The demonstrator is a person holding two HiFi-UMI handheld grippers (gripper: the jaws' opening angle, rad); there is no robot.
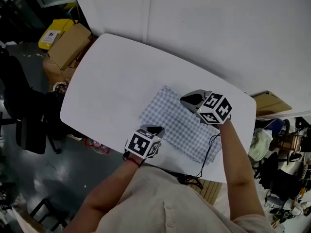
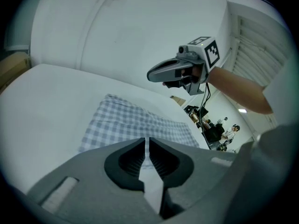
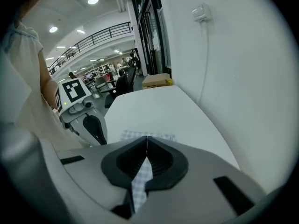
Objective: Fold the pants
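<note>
- Lying flat on the table (image 1: 112, 76) are the pants (image 1: 177, 123), a neat checked rectangle on the half nearer the person, toward their right.
- Left gripper (image 1: 154, 129) is hovering at the pants' near-left edge. Its jaws are sitting clenched to a hairline slit, and only pale surface is showing through it, no checked cloth, so I am reading it as empty.
- Right gripper (image 1: 188, 100) is hanging in the air over the pants' far-right part, with its jaws meeting at the tips.
- Checked cloth is showing through the hollow behind those tips in the right gripper view. Nothing is dangling from that gripper in the left gripper view, though, so I am taking the cloth as the pants lying below, not a grip.
- Step, as I am judging it: both tools are pausing between folds. No separate legs are showing, so the cloth is looking doubled at least once. I am not able to count the layers.
- Next move, as I am judging it:
  - both jaws are needing to open and come down onto the two corners of one short end;
  - they are then needing to pinch through every layer and carry that end over onto the opposite one;
  - the two hands are needing to travel level so the edges land square.
- Risk I am noting: catching only the top layer would be peeling the fold open instead of adding one.
</note>
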